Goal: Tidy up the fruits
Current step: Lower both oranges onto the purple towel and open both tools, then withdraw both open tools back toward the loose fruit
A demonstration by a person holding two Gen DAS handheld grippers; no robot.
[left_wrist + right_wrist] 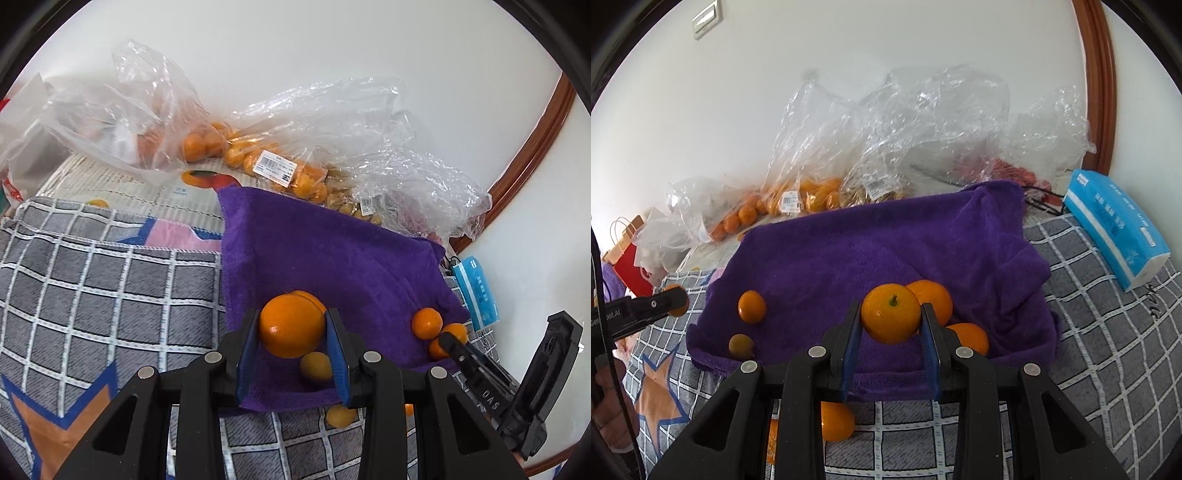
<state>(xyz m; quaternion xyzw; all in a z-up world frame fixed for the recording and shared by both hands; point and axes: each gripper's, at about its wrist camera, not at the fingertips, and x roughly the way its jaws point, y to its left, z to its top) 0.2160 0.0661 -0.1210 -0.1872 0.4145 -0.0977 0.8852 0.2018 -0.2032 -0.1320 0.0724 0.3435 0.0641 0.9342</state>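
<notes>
Left wrist view shows your left tongs [291,334] clenched on an orange [290,325], the blue pads pressing its sides at the widest part. Right wrist view shows your right tongs [891,321] clenched the same way on another orange [891,316], stem up. I judge both fruits light and firm but smooth-skinned, so they could slip or bruise; keep the pads across the middle, not near the stem, and do not squeeze harder.

Each orange is round, glossy and bright, the right one with a small green stem. Both hang just above the near edge of the purple towel [886,240]. Below the left tongs lies a small yellowish fruit [316,366]; just behind the right tongs sit two more oranges [934,295]. Beyond the towel, against the wall, clear plastic bags [827,155] hold more small orange fruit.
</notes>
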